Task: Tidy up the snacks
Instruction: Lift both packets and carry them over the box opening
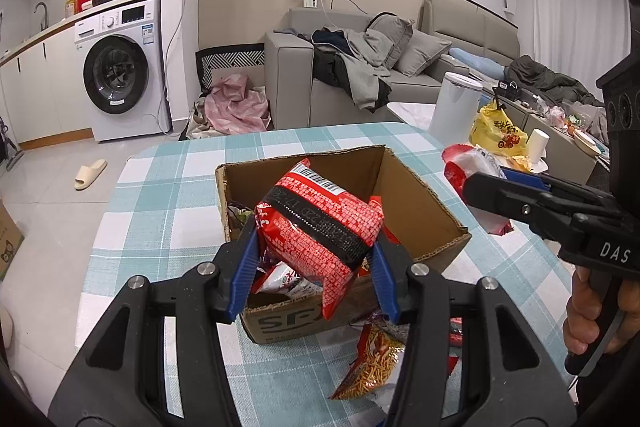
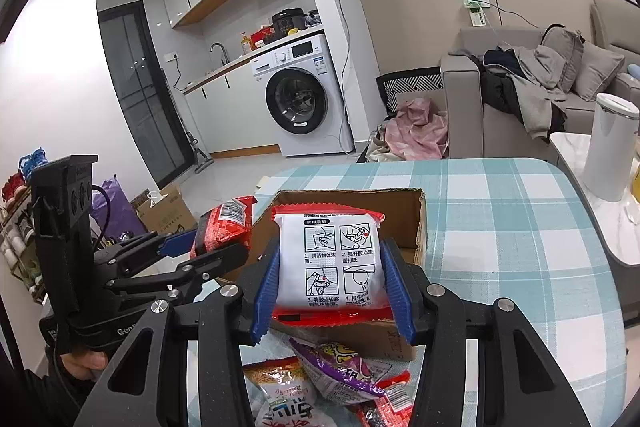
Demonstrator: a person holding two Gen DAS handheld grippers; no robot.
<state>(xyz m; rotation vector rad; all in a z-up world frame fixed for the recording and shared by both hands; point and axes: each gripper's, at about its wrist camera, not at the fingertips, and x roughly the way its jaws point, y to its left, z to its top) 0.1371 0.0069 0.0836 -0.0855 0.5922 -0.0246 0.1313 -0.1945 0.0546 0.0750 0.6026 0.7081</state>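
**snackbox_q:** Crinkly red foil is what the left gripper (image 1: pixel 316 259) has. Its blue fingers (image 1: pixel 244 267) pinch a red packet (image 1: pixel 320 227) by its two sides, and the packet sits tilted between the pads, right over the open cardboard box (image 1: pixel 420 211). How would that thing handle?

**umi_tinkerer:** Light and puffy, I'd guess. Slick wrapper, probably something brittle inside, so a hard squeeze could crush it. Holding it by the sides near the middle looks about right; grab a sealed end and it'd likely slip or swing.

**snackbox_q:** And the other hand?

**umi_tinkerer:** The right gripper (image 2: pixel 330 287) is clamped on a white packet (image 2: pixel 330 263) with red edges, printed side toward the camera, pads on its left and right edges. It hangs in front of the fingers, above the near wall of the box. Same soft, light feel, I'd say.

**snackbox_q:** Anything in the way?

**umi_tinkerer:** The box already has a few packets in it under the left fingers. Below the right fingers, loose snacks lie on the checked tablecloth (image 2: pixel 500 227): a purple bag (image 2: pixel 344 371) and an orange noodle bag (image 2: pixel 276 383). Both grippers crowd the same opening, so they could bump each other. The white canister (image 2: pixel 610 147) stands well off to the right.
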